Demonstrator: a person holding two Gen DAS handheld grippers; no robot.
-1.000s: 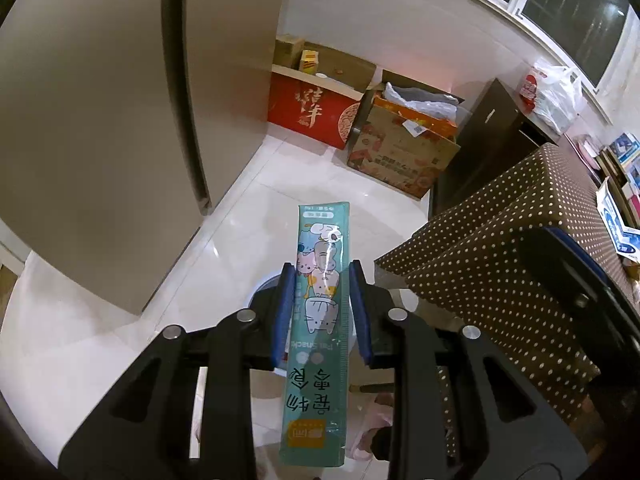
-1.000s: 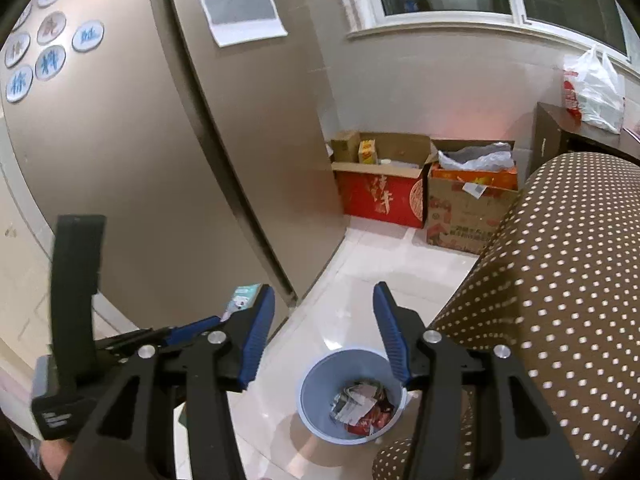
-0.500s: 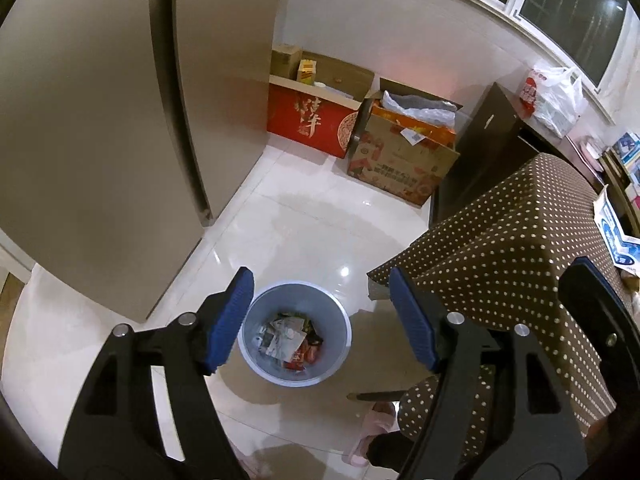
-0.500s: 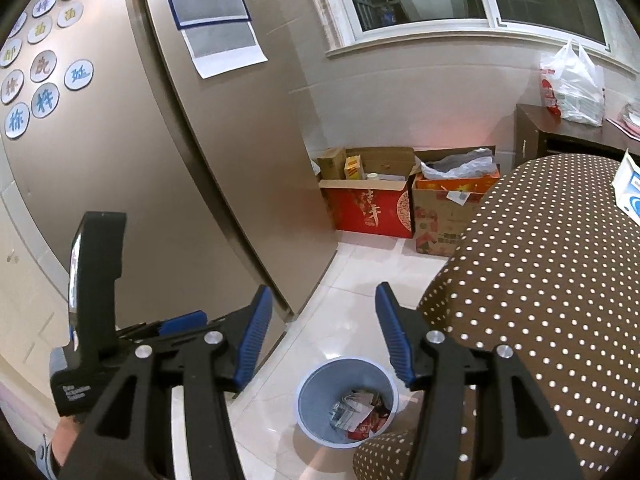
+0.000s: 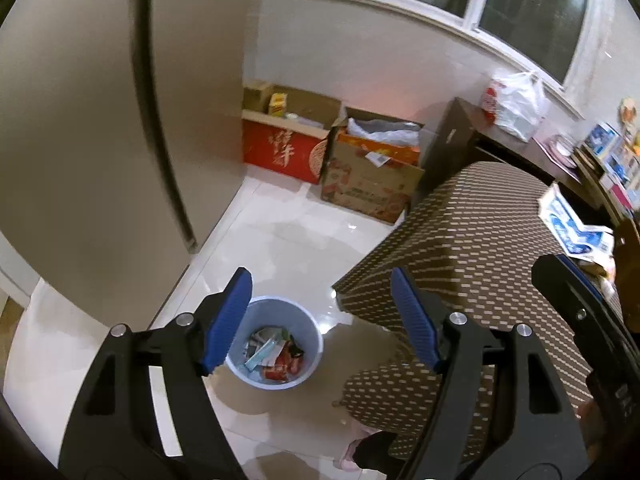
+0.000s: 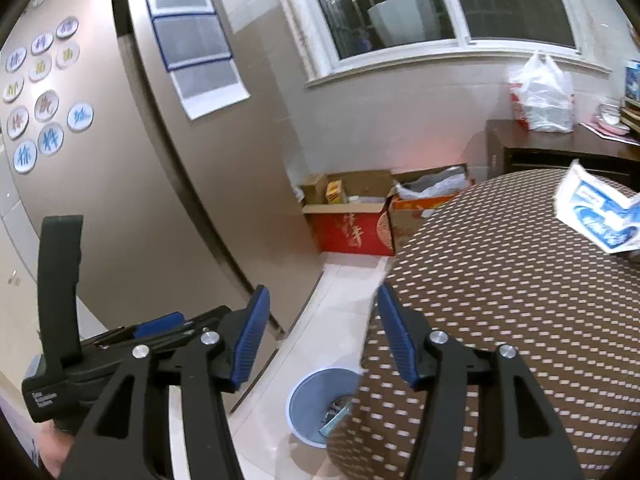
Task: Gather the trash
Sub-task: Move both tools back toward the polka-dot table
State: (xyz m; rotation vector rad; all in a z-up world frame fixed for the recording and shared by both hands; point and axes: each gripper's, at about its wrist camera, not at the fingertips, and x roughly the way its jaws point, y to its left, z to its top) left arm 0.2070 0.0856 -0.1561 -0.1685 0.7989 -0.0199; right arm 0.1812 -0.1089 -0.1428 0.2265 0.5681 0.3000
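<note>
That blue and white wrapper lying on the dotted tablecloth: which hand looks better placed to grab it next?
Probably the right. The right gripper is open and empty over the tablecloth, with the wrapper ahead of it. The left gripper, also empty, hangs over the bin.

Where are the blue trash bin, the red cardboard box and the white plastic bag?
blue trash bin [image 5: 310,328]: left wrist view, inner wall.
red cardboard box [image 5: 280,152]: left wrist view, front face.
white plastic bag [image 6: 542,96]: right wrist view, its middle.
</note>
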